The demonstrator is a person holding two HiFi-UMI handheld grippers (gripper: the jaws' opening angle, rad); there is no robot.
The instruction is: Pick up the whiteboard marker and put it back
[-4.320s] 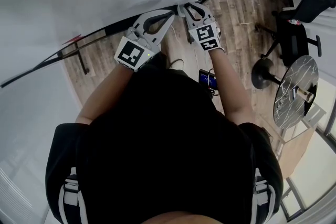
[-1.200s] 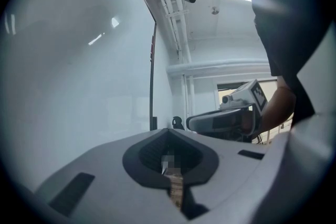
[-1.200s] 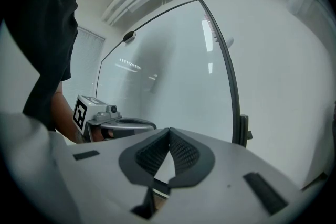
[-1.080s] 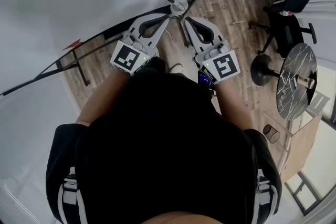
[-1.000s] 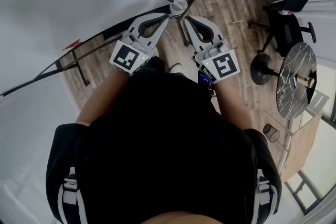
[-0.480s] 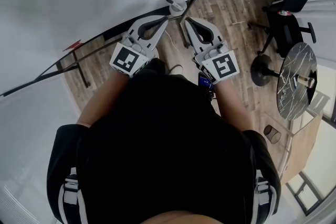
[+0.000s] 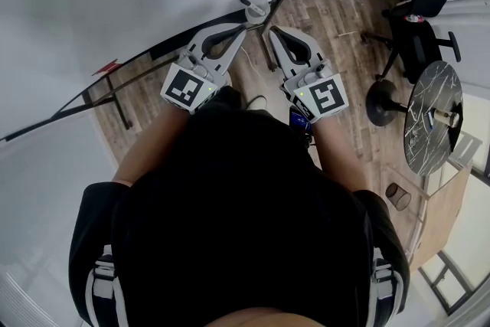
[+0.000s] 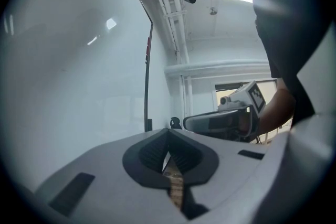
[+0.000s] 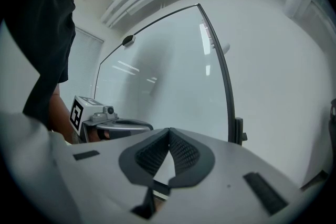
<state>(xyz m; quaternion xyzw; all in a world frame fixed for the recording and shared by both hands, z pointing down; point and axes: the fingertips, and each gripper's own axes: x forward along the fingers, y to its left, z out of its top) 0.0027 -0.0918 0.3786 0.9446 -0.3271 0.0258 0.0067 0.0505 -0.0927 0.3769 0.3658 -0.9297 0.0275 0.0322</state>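
Position of the whiteboard marker: cannot tell for certain. A small whitish piece with dark tip [image 7: 256, 8] sits at the lower edge of the large black-framed glossy whiteboard [image 9: 168, 71], just beyond both tool tips; whether it is the marker is unclear. The left gripper [image 7: 243, 29] has its jaws together with nothing between them. The right gripper [image 7: 269, 31] is the same, closed and empty. The two are side by side, tips near each other, facing the board. Below is a wood-plank floor [image 7: 337, 19]. At far right are a black office chair [image 7: 423, 19] and a round marbled table [image 7: 432, 126].
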